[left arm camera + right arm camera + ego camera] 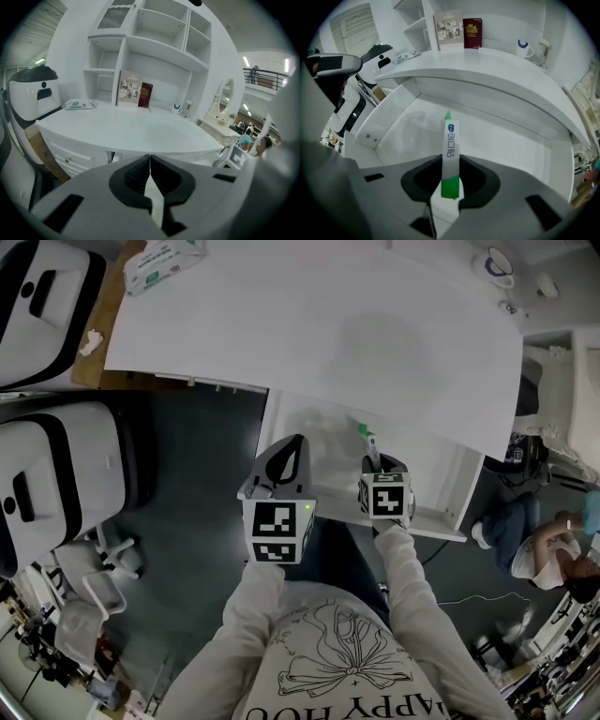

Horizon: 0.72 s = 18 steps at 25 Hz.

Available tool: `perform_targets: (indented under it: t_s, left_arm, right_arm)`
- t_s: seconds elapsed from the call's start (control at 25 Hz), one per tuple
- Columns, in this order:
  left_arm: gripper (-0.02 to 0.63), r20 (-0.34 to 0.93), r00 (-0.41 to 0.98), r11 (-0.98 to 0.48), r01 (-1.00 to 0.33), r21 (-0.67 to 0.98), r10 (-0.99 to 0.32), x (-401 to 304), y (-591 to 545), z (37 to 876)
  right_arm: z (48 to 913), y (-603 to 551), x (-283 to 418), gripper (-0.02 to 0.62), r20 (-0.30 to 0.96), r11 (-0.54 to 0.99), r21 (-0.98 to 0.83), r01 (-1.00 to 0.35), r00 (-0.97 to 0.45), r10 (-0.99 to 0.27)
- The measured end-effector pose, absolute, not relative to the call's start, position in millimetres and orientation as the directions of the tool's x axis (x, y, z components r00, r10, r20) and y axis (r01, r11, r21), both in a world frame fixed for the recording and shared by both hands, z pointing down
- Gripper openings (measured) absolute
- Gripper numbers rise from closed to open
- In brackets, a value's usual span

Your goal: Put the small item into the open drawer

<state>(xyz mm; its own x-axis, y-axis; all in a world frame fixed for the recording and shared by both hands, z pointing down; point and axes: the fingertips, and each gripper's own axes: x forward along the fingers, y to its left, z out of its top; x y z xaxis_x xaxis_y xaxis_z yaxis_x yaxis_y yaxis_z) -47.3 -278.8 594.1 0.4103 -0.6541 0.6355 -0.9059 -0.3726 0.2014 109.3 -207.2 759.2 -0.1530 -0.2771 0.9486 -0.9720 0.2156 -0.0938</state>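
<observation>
The small item is a thin white stick packet with a green end (pixel 450 154). My right gripper (pixel 450 164) is shut on its green end, and the packet points forward over the white floor of the open drawer (pixel 506 145). In the head view the packet (pixel 367 439) sticks out of the right gripper (pixel 382 467) above the drawer (pixel 433 527), which is pulled out under the white desk (pixel 309 324). My left gripper (pixel 291 448) hovers at the drawer's left front. Its jaws are shut with nothing between them (pixel 150 159).
On the desk lie a pack of wipes (pixel 161 261), a mug (pixel 495 266) and two books against the shelves (pixel 459 29). White and black machines (pixel 56 474) stand on the floor at left. A person sits on the floor at right (pixel 548 554).
</observation>
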Motion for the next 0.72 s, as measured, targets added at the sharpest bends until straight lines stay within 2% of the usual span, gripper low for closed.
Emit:
perform_targets:
  t_s: [0.12,0.24,0.32,0.72]
  left_arm:
    - [0.006,0.636,0.406,-0.368,-0.908,0.199,-0.656,-48.1,-276.4,593.8]
    - [0.006,0.631,0.405,-0.362,-0.910,0.203,-0.662,-47.8,-275.7,590.9]
    - [0.006,0.621,0.406,-0.360,-0.910,0.207,-0.670,-46.6,-275.4,586.3]
    - [0.006,0.547,0.399,-0.343,-0.916,0.206,-0.736,-39.7,-271.1,535.9]
  right_arm:
    - [757.8,-208.8,110.2,0.098,0.944,0.213,-0.095,-0.973,-0.155,-0.291]
    - [750.3,-210.7,110.1,0.140,0.937,0.210,-0.104,-0.972,-0.166,-0.306]
    - [740.7,-212.2,111.8,0.144,0.929,0.206,-0.103,-0.973,-0.168,-0.329]
    - [638.9,-229.4,123.5,0.130,0.814,0.153,-0.094,-0.984,-0.164,-0.557]
